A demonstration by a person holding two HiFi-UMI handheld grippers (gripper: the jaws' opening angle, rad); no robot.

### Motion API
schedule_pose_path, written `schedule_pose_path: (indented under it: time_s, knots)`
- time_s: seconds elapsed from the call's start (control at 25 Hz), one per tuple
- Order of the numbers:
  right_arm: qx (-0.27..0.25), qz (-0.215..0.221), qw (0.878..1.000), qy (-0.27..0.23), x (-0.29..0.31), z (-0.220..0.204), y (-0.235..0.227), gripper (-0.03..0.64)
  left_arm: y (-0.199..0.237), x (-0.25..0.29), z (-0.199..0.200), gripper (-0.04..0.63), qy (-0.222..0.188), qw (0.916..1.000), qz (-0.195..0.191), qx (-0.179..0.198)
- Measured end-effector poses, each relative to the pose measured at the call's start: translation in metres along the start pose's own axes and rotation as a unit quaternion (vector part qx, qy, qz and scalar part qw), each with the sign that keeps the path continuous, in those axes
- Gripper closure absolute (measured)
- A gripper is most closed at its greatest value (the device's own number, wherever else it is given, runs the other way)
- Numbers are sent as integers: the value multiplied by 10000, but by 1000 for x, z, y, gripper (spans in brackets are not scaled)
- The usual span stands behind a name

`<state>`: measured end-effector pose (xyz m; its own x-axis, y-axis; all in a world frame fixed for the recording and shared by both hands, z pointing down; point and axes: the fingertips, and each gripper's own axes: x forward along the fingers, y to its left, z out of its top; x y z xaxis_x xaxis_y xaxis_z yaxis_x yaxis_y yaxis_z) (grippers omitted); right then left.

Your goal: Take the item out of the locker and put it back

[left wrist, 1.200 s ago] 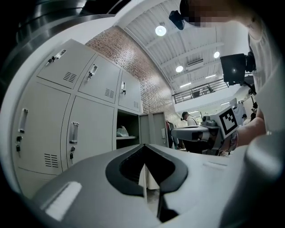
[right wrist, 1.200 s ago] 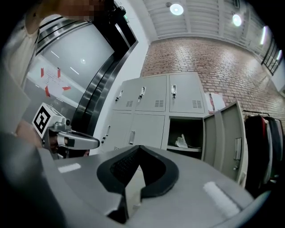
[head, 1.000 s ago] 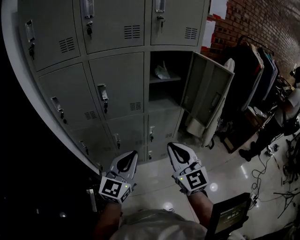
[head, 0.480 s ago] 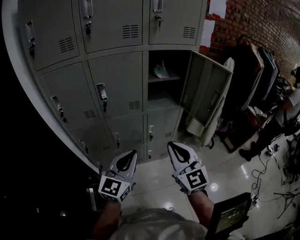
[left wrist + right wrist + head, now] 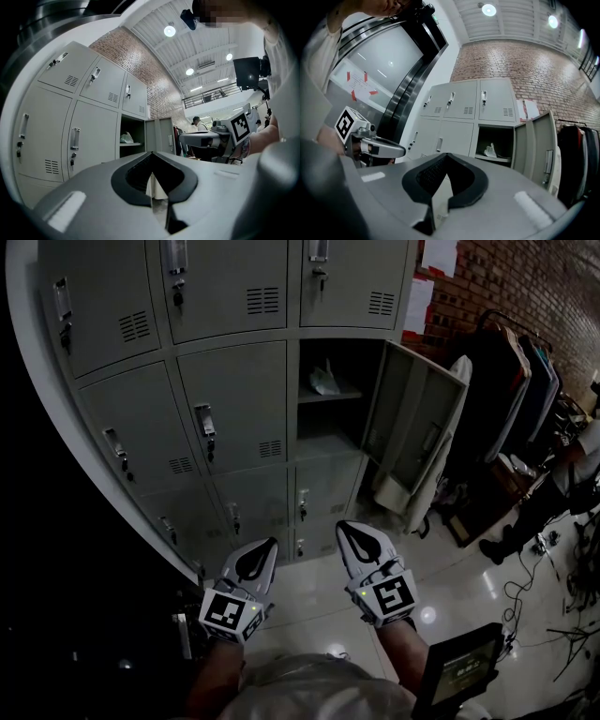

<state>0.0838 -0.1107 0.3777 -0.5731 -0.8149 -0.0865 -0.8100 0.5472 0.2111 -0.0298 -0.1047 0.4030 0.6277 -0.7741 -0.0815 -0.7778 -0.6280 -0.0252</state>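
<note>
A bank of grey lockers (image 5: 225, 399) stands ahead. One middle-row locker has its door (image 5: 412, 432) swung open to the right. Inside, on the upper shelf, lies a pale crumpled bag (image 5: 323, 381), also seen as the bag (image 5: 126, 138) and the bag (image 5: 490, 151). My left gripper (image 5: 267, 545) and right gripper (image 5: 344, 529) hang low in front of me, well short of the lockers, side by side. Both are shut with nothing between their jaws. The left gripper (image 5: 151, 157) and right gripper (image 5: 446, 157) point toward the open compartment.
A clothes rack (image 5: 511, 381) with dark garments stands to the right by a brick wall (image 5: 525, 287). A person (image 5: 562, 474) stands at the far right among cables (image 5: 562, 596) on the shiny floor. A dark screen device (image 5: 459, 671) is by my right forearm.
The view has shifted only slightly; both grippers stay low and shut, in nearly the same place.
</note>
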Motion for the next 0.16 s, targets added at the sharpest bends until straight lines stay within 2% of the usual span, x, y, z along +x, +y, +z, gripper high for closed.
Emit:
schedule_pose_path:
  time_s: [0.16]
  knots:
    - [-90, 6, 9999, -45, 3, 3, -2, 617, 1, 2, 1, 592, -23, 10000, -5, 6]
